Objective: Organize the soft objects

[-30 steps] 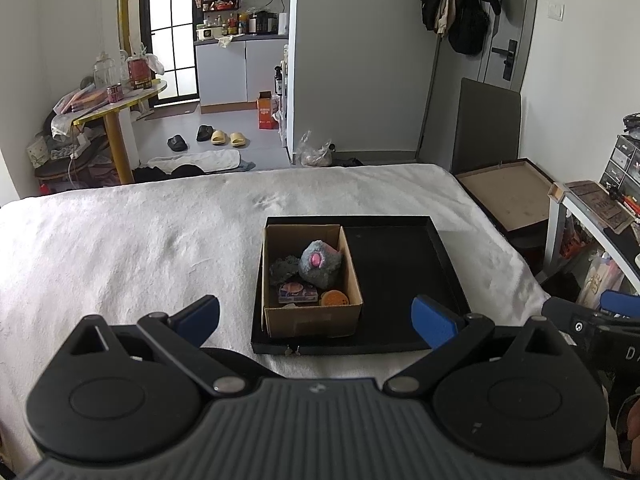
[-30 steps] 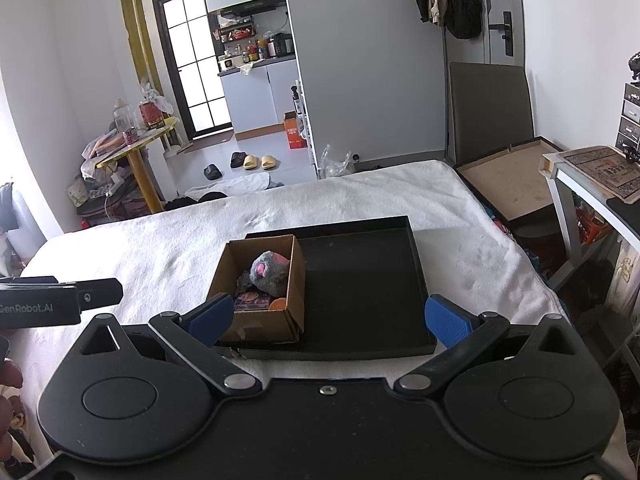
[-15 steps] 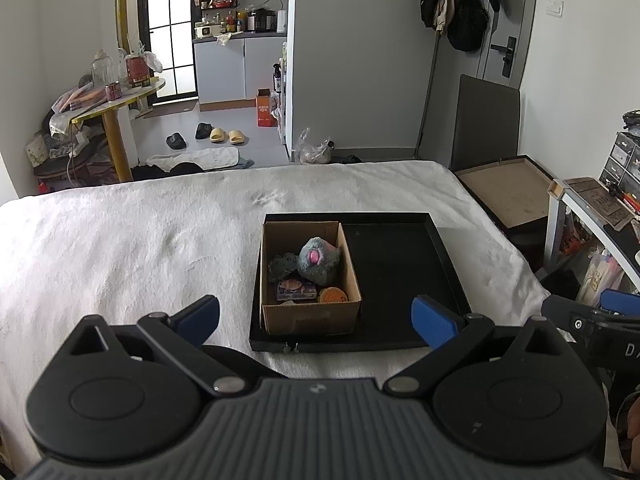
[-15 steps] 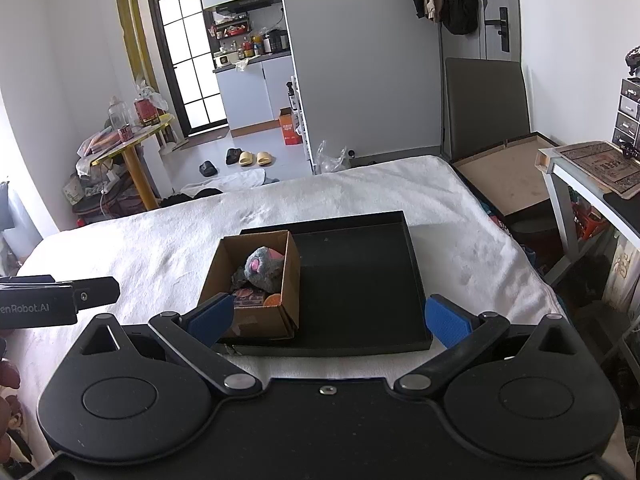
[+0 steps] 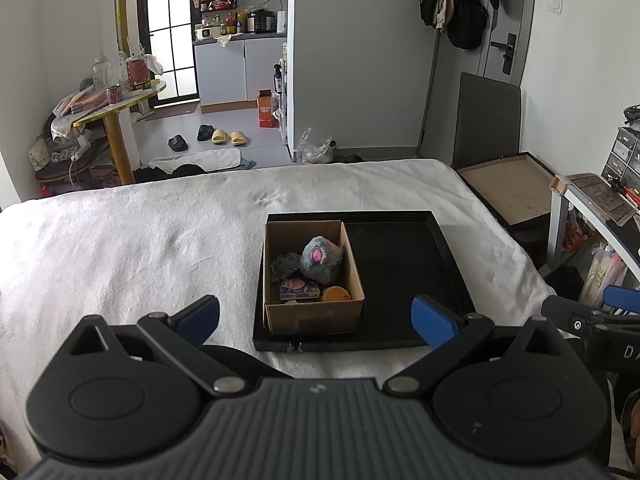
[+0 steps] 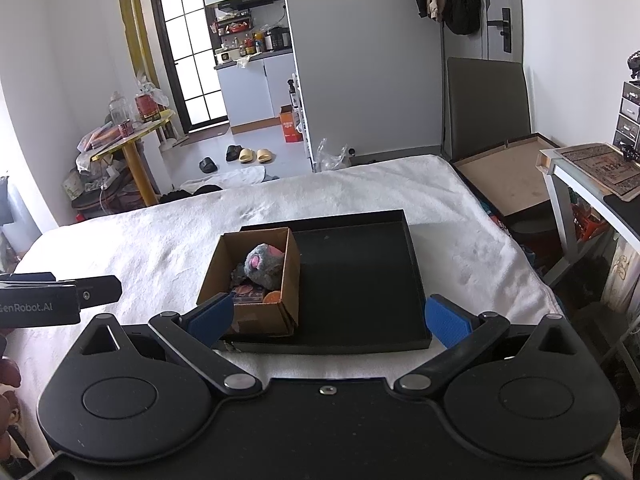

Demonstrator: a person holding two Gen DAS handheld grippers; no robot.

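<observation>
A cardboard box (image 5: 312, 314) (image 6: 276, 316) stands in the left part of a black tray (image 5: 404, 272) (image 6: 360, 276) on a white bed. In the box lie a grey plush with a pink patch (image 5: 322, 260) (image 6: 262, 264), a smaller dark grey soft thing (image 5: 285, 265), a purple packet (image 5: 299, 289) and an orange round thing (image 5: 337, 295). My left gripper (image 5: 316, 318) is open and empty, held back from the tray's near edge. My right gripper (image 6: 326, 318) is open and empty, also short of the tray. Each gripper's body shows at the edge of the other's view.
The white bedcover (image 5: 140, 240) spreads left of the tray. A flat brown board in a frame (image 5: 510, 188) leans beyond the bed's right side. A desk with clutter (image 6: 592, 172) stands at the right. A yellow round table (image 5: 120, 104) and slippers (image 5: 230, 136) are beyond the bed.
Both grippers have drawn back and risen a little, so the box and tray look slightly farther and higher in both views. Both stay open.
</observation>
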